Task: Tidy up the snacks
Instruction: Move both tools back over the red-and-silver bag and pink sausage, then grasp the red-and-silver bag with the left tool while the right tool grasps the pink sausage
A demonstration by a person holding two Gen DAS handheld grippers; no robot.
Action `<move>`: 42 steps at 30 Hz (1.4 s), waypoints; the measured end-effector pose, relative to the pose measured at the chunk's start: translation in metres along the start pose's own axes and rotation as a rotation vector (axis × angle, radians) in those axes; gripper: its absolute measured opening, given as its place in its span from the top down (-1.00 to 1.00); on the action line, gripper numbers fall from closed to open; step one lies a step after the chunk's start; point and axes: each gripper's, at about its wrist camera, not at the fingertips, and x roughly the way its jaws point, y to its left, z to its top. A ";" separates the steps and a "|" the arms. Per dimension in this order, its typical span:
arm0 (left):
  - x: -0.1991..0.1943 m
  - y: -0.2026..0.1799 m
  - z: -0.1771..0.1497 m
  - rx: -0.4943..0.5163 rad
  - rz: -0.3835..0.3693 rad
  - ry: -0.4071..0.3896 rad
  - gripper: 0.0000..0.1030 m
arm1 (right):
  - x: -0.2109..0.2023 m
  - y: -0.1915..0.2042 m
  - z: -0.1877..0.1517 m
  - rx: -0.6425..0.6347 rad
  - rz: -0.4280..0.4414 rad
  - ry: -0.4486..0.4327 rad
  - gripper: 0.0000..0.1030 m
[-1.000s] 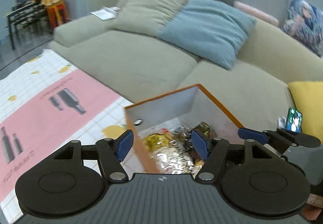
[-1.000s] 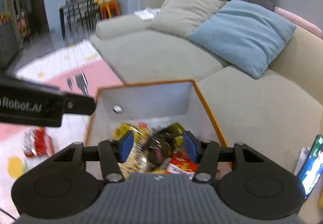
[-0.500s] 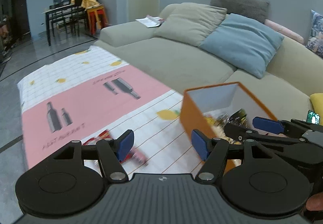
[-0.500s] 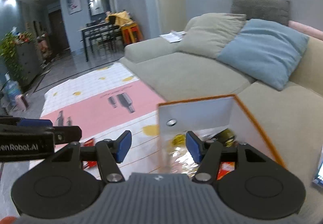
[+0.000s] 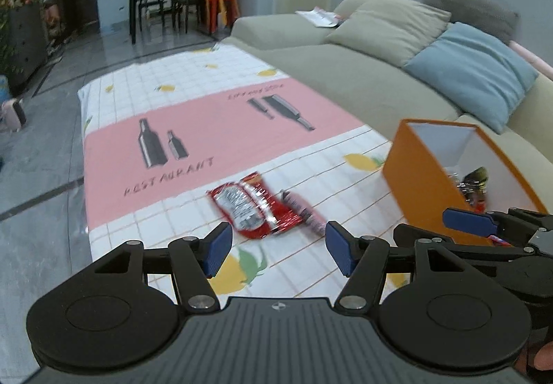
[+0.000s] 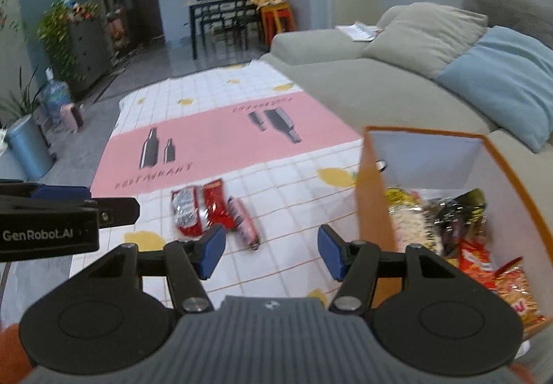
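Observation:
An orange box (image 5: 411,176) with a white inside stands on the table at the right; it holds several snack packets (image 6: 484,245). Its rim shows in the right wrist view (image 6: 371,197). Two red snack packets (image 5: 252,207) and a thin pink stick packet (image 5: 304,211) lie on the tablecloth left of the box; they also show in the right wrist view (image 6: 204,211). My left gripper (image 5: 276,249) is open and empty, above the table just short of the packets. My right gripper (image 6: 271,251) is open and empty, beside the box's left wall.
The table carries a white and pink cloth (image 5: 207,121) with bottle prints. A grey-green sofa (image 5: 363,73) with a blue cushion (image 5: 473,69) runs along the right. A dining table with chairs (image 5: 166,0) stands far back. The floor drops off at the left (image 5: 38,156).
Both grippers have pulled back and swung left from over the box. The loose packets on the cloth have come into view in front of them. Both stay open.

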 end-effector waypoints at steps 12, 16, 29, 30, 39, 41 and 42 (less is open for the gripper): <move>0.052 0.037 -0.003 -0.122 -0.026 0.106 -0.47 | 0.075 0.022 0.004 -0.113 0.027 0.087 0.16; 0.079 0.040 0.004 -0.152 -0.010 0.144 -0.50 | 0.096 0.021 0.011 -0.119 0.021 0.102 0.17; 0.131 0.048 0.018 -0.202 -0.003 0.216 -0.50 | 0.161 0.029 0.022 -0.163 0.027 0.147 0.24; 0.132 0.048 0.018 -0.201 -0.002 0.215 -0.50 | 0.164 0.029 0.023 -0.158 0.029 0.152 0.25; 0.151 0.065 0.014 -0.325 -0.018 0.234 -0.51 | 0.179 0.017 0.015 -0.113 0.042 0.217 0.54; 0.157 0.070 0.013 -0.372 -0.029 0.238 -0.51 | 0.179 0.015 0.015 -0.105 0.046 0.219 0.54; 0.159 0.071 0.012 -0.396 -0.029 0.234 -0.51 | 0.180 0.015 0.015 -0.105 0.048 0.223 0.54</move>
